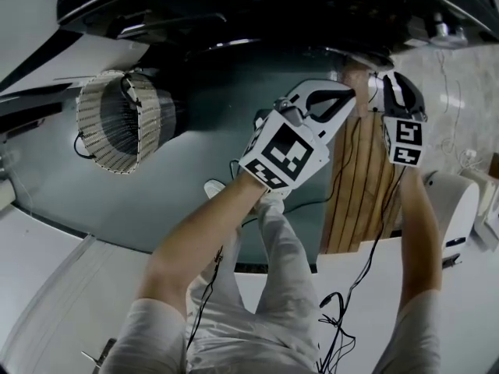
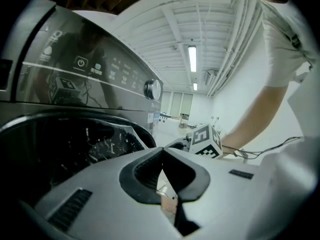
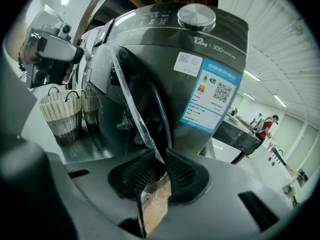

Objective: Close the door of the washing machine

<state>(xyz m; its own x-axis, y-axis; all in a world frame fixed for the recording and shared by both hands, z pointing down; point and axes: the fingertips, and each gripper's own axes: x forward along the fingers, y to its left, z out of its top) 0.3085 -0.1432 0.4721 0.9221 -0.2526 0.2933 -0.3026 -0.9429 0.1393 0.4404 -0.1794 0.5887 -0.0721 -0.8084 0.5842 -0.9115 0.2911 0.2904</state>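
Note:
The dark grey washing machine (image 3: 200,49) stands with its round door (image 3: 142,104) swung open, seen edge-on in the right gripper view. My right gripper (image 3: 160,166) is shut on the door's lower rim, which runs down between its pads. In the head view this gripper (image 1: 386,80) reaches up to the machine (image 1: 234,6). My left gripper (image 2: 162,156) is shut with nothing between its jaws. It hovers in front of the drum opening (image 2: 75,144), below the control panel (image 2: 90,69). In the head view the left gripper (image 1: 349,93) sits just left of the right one.
A wicker basket (image 1: 109,119) stands on the dark floor left of the machine, also visible as the basket (image 3: 60,114). A strip of wooden boards (image 1: 362,185) runs under my arms. A white appliance (image 1: 456,209) is at the right. Cables (image 1: 343,318) hang by my legs.

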